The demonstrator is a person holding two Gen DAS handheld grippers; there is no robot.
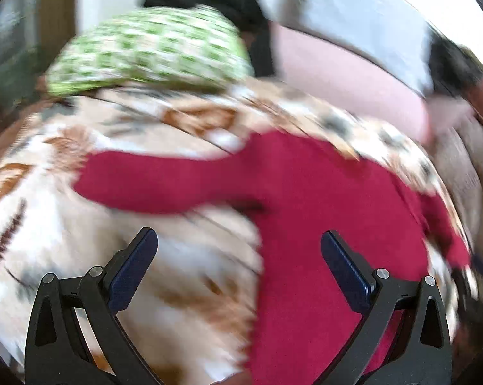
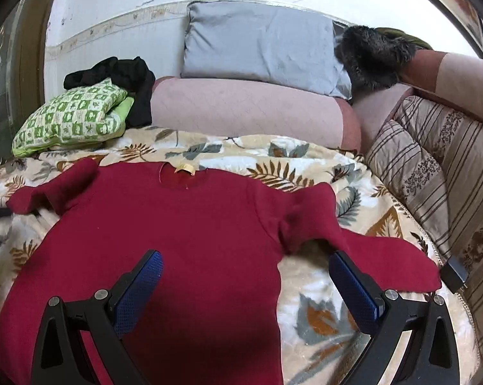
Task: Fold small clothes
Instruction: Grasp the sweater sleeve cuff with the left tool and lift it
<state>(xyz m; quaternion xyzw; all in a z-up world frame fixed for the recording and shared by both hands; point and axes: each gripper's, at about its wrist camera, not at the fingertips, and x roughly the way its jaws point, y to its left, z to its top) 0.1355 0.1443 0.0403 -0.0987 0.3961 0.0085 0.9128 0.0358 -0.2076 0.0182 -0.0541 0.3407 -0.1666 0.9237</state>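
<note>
A small dark red long-sleeved sweater lies flat, front down, on a leaf-patterned blanket, neck with a yellow label pointing away. Both sleeves spread out sideways. My right gripper is open and empty above the sweater's right side edge, below the right sleeve. In the blurred left wrist view the sweater shows with its left sleeve stretched left. My left gripper is open and empty above the sweater's left edge and the blanket.
A green checked pillow and black clothes lie at the back left. A pink bolster, a grey pillow and a dark furry item lie at the back. Striped cushions line the right. A small dark device lies by the right sleeve.
</note>
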